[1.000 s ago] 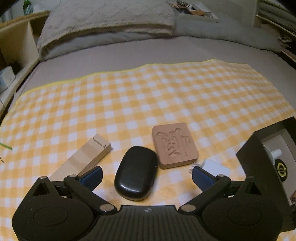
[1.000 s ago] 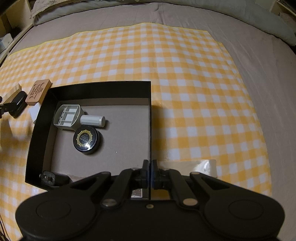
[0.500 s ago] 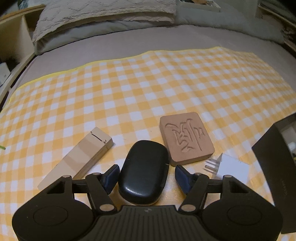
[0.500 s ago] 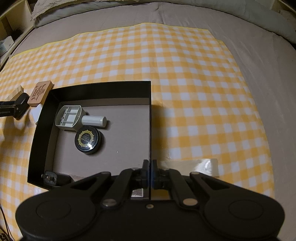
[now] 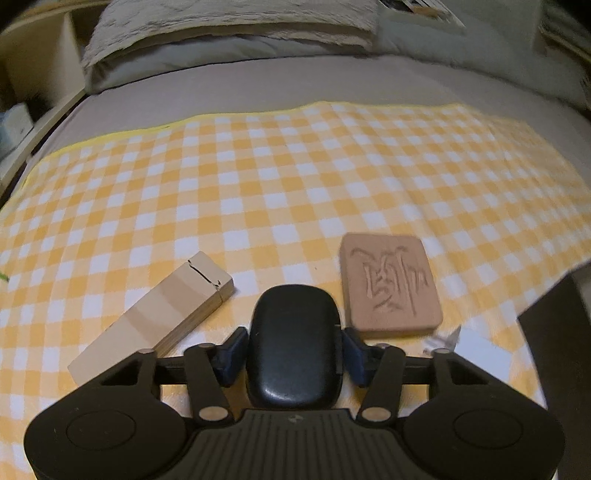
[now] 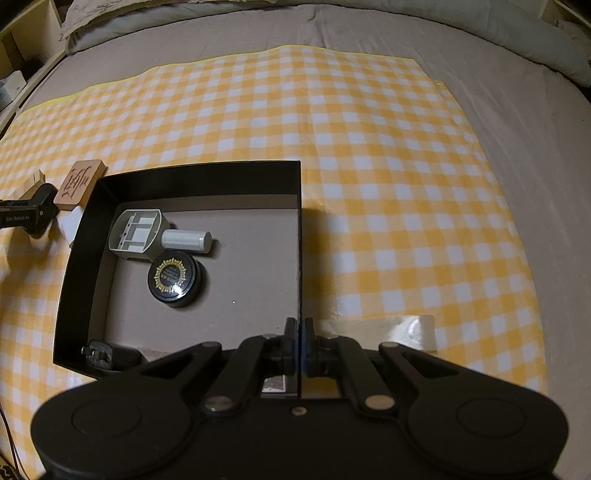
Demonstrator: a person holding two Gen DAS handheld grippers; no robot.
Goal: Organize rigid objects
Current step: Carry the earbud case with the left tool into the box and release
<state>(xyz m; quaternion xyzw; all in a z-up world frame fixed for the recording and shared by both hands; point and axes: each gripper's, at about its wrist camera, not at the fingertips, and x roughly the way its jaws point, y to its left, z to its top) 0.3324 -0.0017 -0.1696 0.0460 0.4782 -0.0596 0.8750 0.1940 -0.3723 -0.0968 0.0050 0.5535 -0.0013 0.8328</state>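
Note:
My left gripper is shut on a black oval case, its blue pads against both sides; it also shows in the right wrist view. A wooden block lies to its left and a carved brown tile to its right. A white plug adapter lies by the box. My right gripper is shut on the right wall of the black box. Inside lie a grey plastic scoop, a white cylinder, a black round tin and a black plug.
Everything sits on a yellow checked cloth spread over a grey bed. Pillows lie at the far end. A shelf stands at the left. A strip of clear tape lies right of the box.
My left gripper has moved forward around the black case and closed on it. The right gripper stays clamped on the box wall.

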